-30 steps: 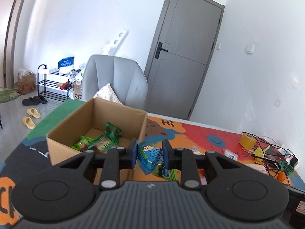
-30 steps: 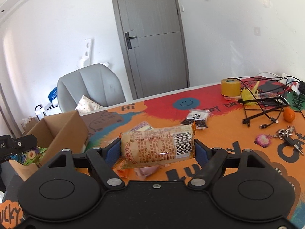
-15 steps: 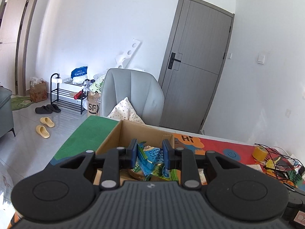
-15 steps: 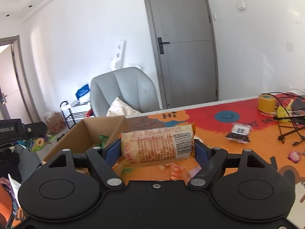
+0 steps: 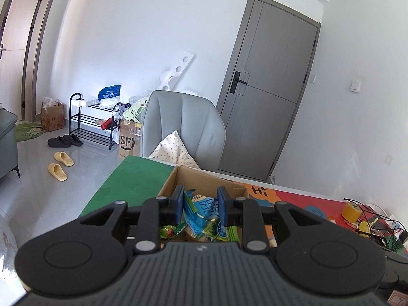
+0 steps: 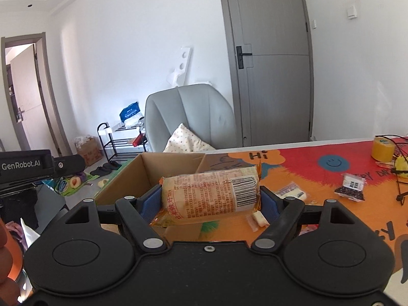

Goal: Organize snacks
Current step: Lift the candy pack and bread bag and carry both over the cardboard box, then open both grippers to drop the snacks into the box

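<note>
Left gripper [image 5: 200, 207]: clamped on a blue-green snack packet [image 5: 201, 213], held over the cardboard box [image 5: 204, 178].
Right gripper [image 6: 211, 199]: pads squeezing an orange wrapped snack [image 6: 210, 193] (barcode facing the camera), just beside the box's near corner.
Cardboard box: open, green packets [image 5: 169, 230] inside.
Table beyond the box: small dark packet [image 6: 350, 186], yellow tape roll [image 6: 382, 149].

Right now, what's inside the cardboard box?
In the left wrist view the cardboard box holds green snack packets on its floor. The left tongs, gripping a blue-green packet, cover most of the interior; any other contents can't be seen.
</note>
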A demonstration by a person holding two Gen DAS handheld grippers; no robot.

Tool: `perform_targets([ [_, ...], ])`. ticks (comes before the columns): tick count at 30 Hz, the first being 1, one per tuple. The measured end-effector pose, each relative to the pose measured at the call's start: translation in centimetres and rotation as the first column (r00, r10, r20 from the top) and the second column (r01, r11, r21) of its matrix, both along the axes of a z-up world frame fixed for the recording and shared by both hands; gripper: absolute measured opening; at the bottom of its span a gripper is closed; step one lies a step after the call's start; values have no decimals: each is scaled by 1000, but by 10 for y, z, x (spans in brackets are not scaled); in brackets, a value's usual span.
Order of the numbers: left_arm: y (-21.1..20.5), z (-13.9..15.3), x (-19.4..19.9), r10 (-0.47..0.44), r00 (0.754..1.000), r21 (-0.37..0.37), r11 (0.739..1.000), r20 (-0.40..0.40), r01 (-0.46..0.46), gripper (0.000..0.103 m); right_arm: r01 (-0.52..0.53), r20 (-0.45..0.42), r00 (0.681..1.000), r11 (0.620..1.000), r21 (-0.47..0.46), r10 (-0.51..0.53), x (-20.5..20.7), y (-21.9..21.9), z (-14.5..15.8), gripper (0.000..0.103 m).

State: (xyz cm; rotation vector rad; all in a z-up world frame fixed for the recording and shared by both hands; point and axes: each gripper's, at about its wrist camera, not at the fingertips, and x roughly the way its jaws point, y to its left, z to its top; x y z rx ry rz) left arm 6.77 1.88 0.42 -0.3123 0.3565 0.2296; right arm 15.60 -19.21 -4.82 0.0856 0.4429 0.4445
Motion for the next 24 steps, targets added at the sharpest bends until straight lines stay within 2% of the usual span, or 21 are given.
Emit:
perform_targets([
  [7,21,-10,9,4,1000,-29,1000,-11,-5,26,-35,-30,999,999,-14,35,13,32,-3,78],
  [13,36,-9,16,5,1000,-72,997,0,-5,26,-52,-56,997,999,-14,51,27,51,2,78],
  [16,44,-7,19,24,1000,-68,997,10,-23,26,-58,-63,996,998,-9,57,32,58,6,78],
  [24,63,-24,30,25,999,-115,993,-24,-28,26,-87,-135,987,996,19,89,41,78,1,78],
])
